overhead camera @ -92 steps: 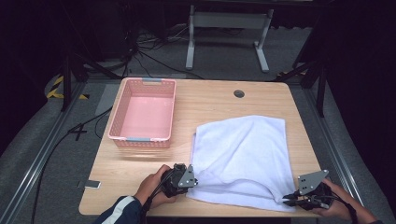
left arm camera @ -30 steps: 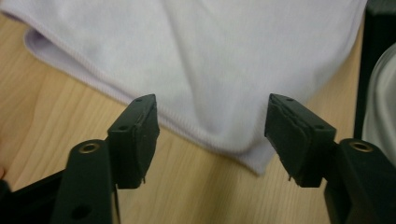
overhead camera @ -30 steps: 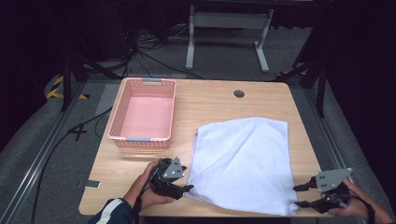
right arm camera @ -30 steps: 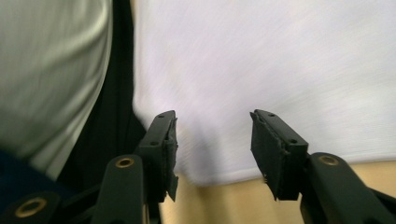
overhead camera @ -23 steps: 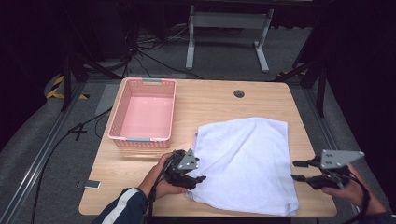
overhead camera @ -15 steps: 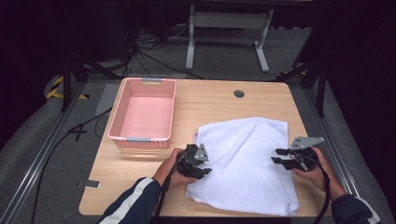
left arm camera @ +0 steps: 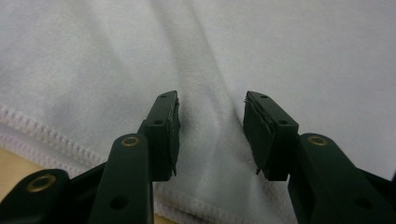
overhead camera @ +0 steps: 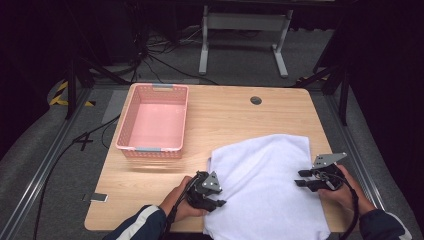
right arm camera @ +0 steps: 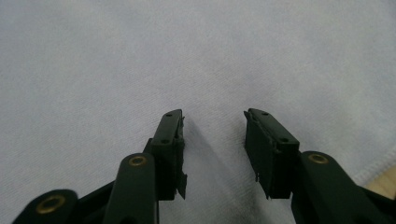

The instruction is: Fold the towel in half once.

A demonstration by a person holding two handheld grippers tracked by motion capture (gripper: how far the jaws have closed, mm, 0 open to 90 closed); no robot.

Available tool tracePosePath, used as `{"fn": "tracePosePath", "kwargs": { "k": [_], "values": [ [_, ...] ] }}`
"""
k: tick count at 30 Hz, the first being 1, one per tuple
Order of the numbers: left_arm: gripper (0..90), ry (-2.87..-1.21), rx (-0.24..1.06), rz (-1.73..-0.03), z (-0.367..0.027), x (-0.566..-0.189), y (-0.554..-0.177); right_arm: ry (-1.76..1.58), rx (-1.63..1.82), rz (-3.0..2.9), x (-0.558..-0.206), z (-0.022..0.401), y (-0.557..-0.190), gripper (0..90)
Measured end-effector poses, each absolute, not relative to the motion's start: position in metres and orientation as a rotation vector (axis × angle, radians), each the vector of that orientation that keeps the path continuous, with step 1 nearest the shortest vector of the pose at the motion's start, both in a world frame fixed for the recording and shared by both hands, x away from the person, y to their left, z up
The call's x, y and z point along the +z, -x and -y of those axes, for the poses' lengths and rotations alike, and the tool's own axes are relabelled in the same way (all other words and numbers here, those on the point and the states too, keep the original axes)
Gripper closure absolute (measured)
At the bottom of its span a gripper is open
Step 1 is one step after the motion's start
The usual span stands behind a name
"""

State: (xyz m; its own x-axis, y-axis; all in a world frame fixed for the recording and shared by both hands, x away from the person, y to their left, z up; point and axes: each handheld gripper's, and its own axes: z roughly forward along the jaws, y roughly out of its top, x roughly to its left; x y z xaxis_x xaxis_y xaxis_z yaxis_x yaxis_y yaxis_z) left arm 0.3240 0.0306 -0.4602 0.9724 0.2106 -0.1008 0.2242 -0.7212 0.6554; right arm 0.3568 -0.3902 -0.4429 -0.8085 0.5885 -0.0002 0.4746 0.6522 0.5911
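A: Item, white towel (overhead camera: 267,192): where?
B: Near right of table (overhead camera: 225,120).
A: Left gripper (overhead camera: 212,192), right gripper (overhead camera: 304,178)?
B: Both half open over towel, having just been closing, gripping nothing.

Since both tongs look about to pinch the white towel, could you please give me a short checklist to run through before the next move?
1. Left tongs over the towel, just inside its left edge: ok.
2. Right tongs over the towel near its right edge: ok.
3. Cloth pinched by the left tongs: not ok; the jaws have just been closing but stand apart, with flat cloth between them.
4. Cloth pinched by the right tongs: not ok; the jaws are apart above smooth cloth.
5. Towel fully on the table: cannot tell; its near edge runs out of the high view.
6. Pink basket clear of the towel: ok.
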Motion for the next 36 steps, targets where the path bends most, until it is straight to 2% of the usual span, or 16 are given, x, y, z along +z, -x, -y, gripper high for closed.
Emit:
{"fn": "tracePosePath", "kwargs": {
  "k": [3, 4, 5, 8, 12, 14, 18, 20, 24, 25, 26, 27, 29, 32, 36],
  "values": [
    [50.8, -2.388, 0.014, -0.308, -0.030, -0.456, -0.323, -0.852, 0.848, -2.714, -0.440, 0.395, -0.353, 58.5],
    [46.5, -2.369, 0.033, -0.339, -0.030, -0.453, -0.326, -0.862, 0.822, -2.719, -0.439, 0.397, -0.353, 59.7],
    [41.9, -2.339, 0.149, -0.442, -0.031, -0.446, -0.338, -0.859, 0.764, -2.723, -0.434, 0.402, -0.355, 60.3],
    [38.7, -2.295, 0.216, -0.540, -0.034, -0.442, -0.353, -0.921, 0.732, -2.650, -0.430, 0.407, -0.361, 60.4],
    [45.5, -2.257, 0.326, -0.681, -0.033, -0.440, -0.383, -1.039, 0.855, -2.446, -0.420, 0.409, -0.387, 59.5],
    [45.0, -2.260, 0.335, -0.704, -0.034, -0.441, -0.388, -1.032, 0.841, -2.411, -0.420, 0.406, -0.393, 57.3],
    [32.0, -2.187, 0.256, -0.806, -0.037, -0.446, -0.405, -1.081, 0.884, -2.350, -0.427, 0.392, -0.418, 52.2],
    [28.8, -2.179, 0.276, -0.801, -0.035, -0.444, -0.408, -1.082, 0.888, -2.351, -0.428, 0.390, -0.420, 50.8],
    [29.7, -2.168, 0.252, -0.791, -0.022, -0.441, -0.421, -1.093, 0.878, -2.377, -0.437, 0.390, -0.424, 49.5],
    [31.8, -2.190, 0.223, -0.777, -0.014, -0.444, -0.426, -1.111, 0.897, -2.388, -0.439, 0.391, -0.425, 49.5],
    [37.9, -2.190, 0.223, -0.777, -0.014, -0.444, -0.426, -1.111, 0.897, -2.388, -0.439, 0.391, -0.425, 49.5],
    [37.9, -2.212, 0.218, -0.753, -0.010, -0.446, -0.427, -1.119, 0.890, -2.388, -0.440, 0.393, -0.425, 49.9],
    [65.3, -2.238, 0.237, -0.720, -0.004, -0.447, -0.427, -1.116, 0.854, -2.397, -0.446, 0.395, -0.425, 51.3],
    [81.1, -2.209, 0.240, -0.705, -0.003, -0.444, -0.424, -1.117, 0.873, -2.391, -0.448, 0.397, -0.424, 52.0],
    [85.9, -2.179, 0.329, -0.520, 0.005, -0.426, -0.397, -1.099, 0.869, -2.397, -0.447, 0.396, -0.420, 54.8]
  ]
}}
